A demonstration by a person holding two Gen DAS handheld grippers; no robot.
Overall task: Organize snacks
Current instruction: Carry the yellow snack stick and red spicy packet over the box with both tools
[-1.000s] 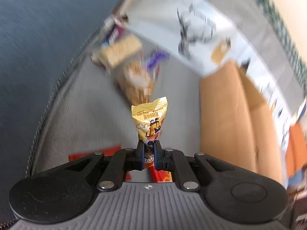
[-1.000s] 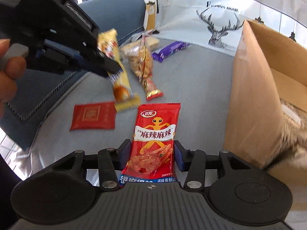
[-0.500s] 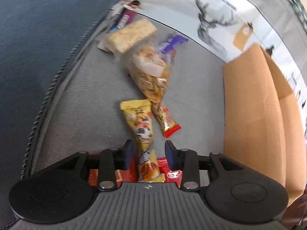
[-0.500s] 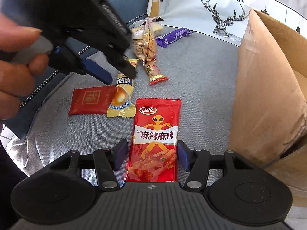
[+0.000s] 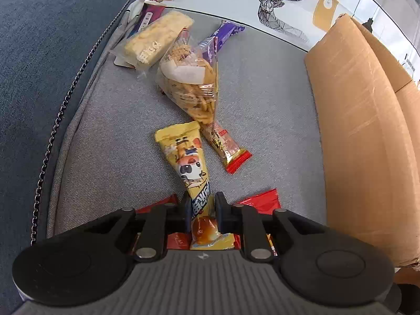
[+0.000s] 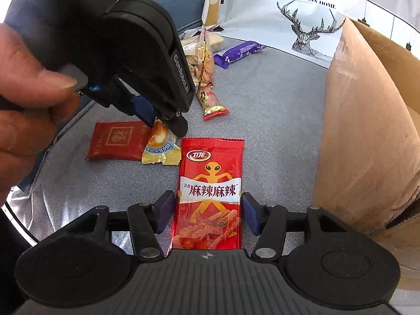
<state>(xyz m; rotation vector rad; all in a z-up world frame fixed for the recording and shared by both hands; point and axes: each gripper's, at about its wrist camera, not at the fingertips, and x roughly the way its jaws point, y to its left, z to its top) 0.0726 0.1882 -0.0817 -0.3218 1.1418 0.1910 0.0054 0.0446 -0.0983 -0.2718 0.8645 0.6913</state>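
Two hand-held grippers are each working on a snack packet lying on the grey sofa cushion [image 5: 262,84], and neither packet is in the cardboard box [image 5: 367,131] yet.

On the left, the left hand-held gripper [image 5: 200,211] is pointing steeply down with its jaws closing on the yellow packet [image 5: 190,157], which is sitting between the pads, and they look to be pinching it near its lower end. That packet's long axis is running from 6 o'clock up toward 11 o'clock in the left wrist view, almost in line with the fingers, with its far end lying beside the red-tipped stick [image 5: 225,147]. The box is standing at about 2 o'clock from this hand-held gripper.

On the right, the right hand-held gripper [image 6: 207,211] is straddling the red spicy-strip packet [image 6: 210,191], its jaws narrowing slightly while the pads are standing just clear of both long edges, gripping nothing. The packet's long axis is pointing to 12 o'clock, straight along the fingers, so the pads would be squeezing across its width. The box is rising at 3 o'clock, nearer to this hand than to the left one.
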